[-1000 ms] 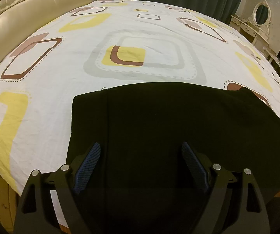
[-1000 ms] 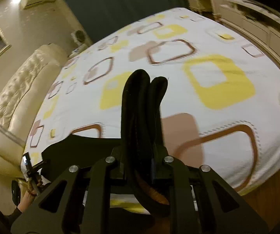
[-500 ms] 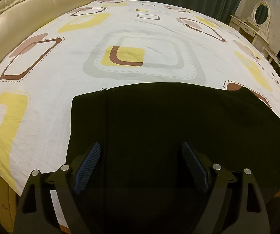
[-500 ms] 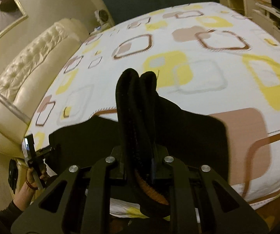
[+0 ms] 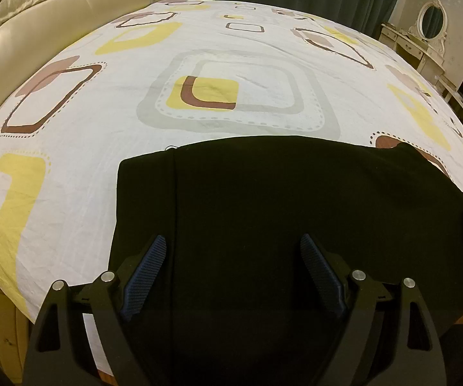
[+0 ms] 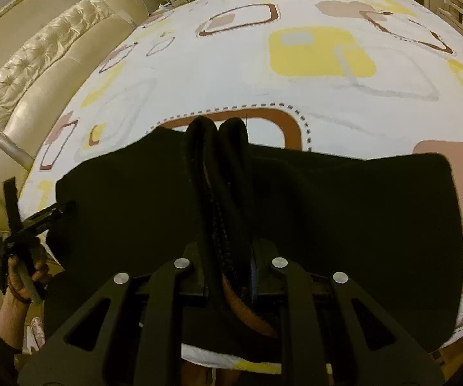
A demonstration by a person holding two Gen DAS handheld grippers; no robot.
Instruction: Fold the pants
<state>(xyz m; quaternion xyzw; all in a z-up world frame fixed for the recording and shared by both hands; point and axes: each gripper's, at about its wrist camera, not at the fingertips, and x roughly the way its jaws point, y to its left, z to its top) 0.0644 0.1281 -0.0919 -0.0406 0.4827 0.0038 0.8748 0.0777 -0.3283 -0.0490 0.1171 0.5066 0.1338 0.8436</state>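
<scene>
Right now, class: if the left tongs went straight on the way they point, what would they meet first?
Most likely the black pants spread on the bed; the open left tongs point down at them, nothing between.

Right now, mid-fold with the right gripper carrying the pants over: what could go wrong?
1. The right gripper pinches only a narrow bunch of the black pants; the thick rolled fabric could slip out before it is laid down.
2. The left gripper hangs open above the cloth and pins nothing, so the lower layer may drag and wrinkle.
3. The pants lie near the edge of the bed; a pull toward the person could slide them off.
</scene>
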